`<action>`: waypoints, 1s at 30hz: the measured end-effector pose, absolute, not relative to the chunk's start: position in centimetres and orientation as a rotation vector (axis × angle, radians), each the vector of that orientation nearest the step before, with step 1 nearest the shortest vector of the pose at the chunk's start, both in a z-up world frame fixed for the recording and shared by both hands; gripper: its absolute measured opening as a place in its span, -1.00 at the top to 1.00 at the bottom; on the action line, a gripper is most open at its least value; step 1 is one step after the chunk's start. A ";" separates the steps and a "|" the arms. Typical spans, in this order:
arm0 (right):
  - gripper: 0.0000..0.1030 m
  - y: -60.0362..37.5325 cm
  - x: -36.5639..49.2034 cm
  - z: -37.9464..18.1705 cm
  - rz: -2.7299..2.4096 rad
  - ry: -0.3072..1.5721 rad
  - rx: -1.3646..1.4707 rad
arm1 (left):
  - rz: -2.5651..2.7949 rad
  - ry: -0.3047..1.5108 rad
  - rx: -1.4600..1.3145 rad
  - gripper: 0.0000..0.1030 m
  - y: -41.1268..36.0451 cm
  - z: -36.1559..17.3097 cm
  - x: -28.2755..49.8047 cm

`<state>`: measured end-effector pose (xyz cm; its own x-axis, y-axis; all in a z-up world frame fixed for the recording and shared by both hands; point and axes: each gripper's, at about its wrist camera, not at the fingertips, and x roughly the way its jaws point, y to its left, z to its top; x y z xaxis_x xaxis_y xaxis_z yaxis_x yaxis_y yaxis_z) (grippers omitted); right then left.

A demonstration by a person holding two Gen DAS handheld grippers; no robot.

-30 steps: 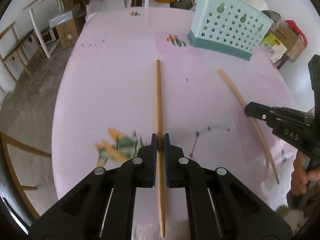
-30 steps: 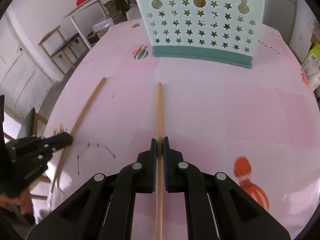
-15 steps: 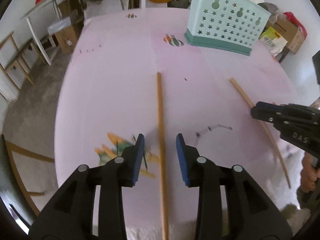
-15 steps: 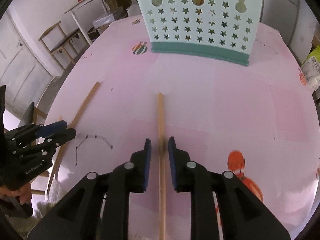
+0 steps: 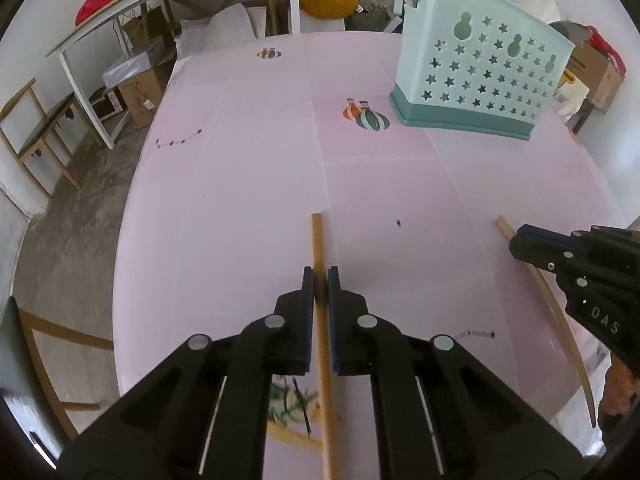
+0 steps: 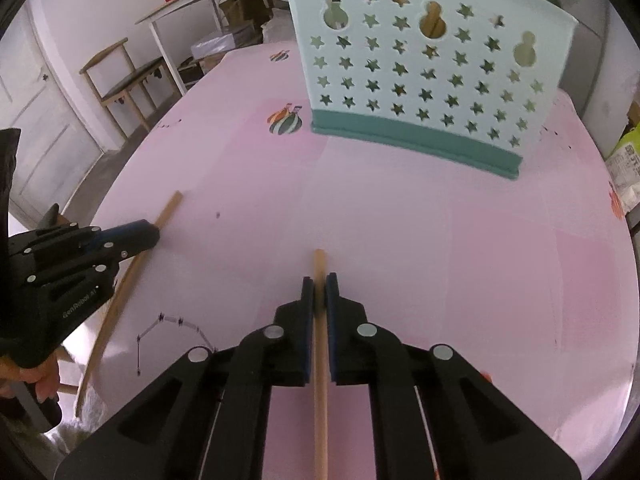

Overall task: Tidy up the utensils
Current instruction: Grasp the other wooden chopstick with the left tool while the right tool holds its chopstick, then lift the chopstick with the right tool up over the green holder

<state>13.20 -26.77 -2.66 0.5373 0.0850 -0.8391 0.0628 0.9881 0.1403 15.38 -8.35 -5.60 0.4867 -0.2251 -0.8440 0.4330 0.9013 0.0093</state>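
Observation:
My left gripper (image 5: pixel 320 280) is shut on a wooden chopstick (image 5: pixel 318 240) close to its far tip, and the stick runs back under the jaws along the pink table. My right gripper (image 6: pixel 320 285) is shut the same way on a second chopstick (image 6: pixel 320 264), with only a short end showing ahead of the pads. Each wrist view shows the other gripper from the side: the right gripper (image 5: pixel 518 240) on its curved-looking stick (image 5: pixel 560 320), the left gripper (image 6: pixel 154 233) on its stick (image 6: pixel 170 208). The mint star-holed utensil holder (image 6: pixel 420 72) stands upright ahead, also at the far right in the left wrist view (image 5: pixel 480 80).
The pink tablecloth (image 5: pixel 248 184) has small printed figures. The table's left edge drops to a grey floor with a wooden chair (image 5: pixel 36 136) and cardboard boxes (image 5: pixel 136 88). Something wooden shows through a hole in the holder (image 6: pixel 430 24). A hand (image 6: pixel 36 384) holds the left gripper's handle.
Both grippers opened, slid forward along their chopsticks toward the holder, and shut again near the far tips. The holder now looks closer in both views.

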 end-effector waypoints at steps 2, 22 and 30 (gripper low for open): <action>0.87 -26.8 12.6 -2.7 0.010 1.009 0.159 | -0.399 0.993 0.235 0.90 -8.1 -5.6 14.8; 0.88 -28.3 12.3 -1.7 0.023 0.968 0.306 | -0.365 0.945 0.303 0.90 -9.5 -5.8 15.5; 0.88 -29.4 11.3 0.5 0.016 0.902 0.354 | -0.363 0.937 0.316 0.90 -9.6 -5.7 15.2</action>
